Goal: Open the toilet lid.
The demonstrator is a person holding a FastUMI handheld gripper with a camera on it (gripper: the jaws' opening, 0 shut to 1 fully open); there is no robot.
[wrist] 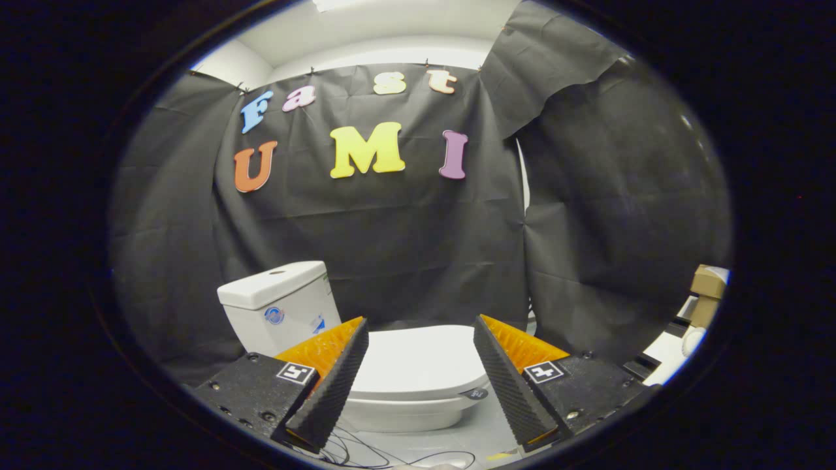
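A white toilet stands ahead of me on the floor. Its lid (418, 362) lies flat and closed over the bowl (398, 411). The white tank (277, 307) rises behind the lid, to the left. My gripper (421, 329) is open, its two fingers spread wide apart with nothing between them. The lid shows in the gap between the fingers, a short way beyond their tips and a little lower. Neither finger touches the toilet.
Black cloth hangs close behind and to both sides of the toilet. Thin dark cables (366, 454) lie on the pale floor below the bowl. A brown cardboard box (708, 287) and white items sit at the far right.
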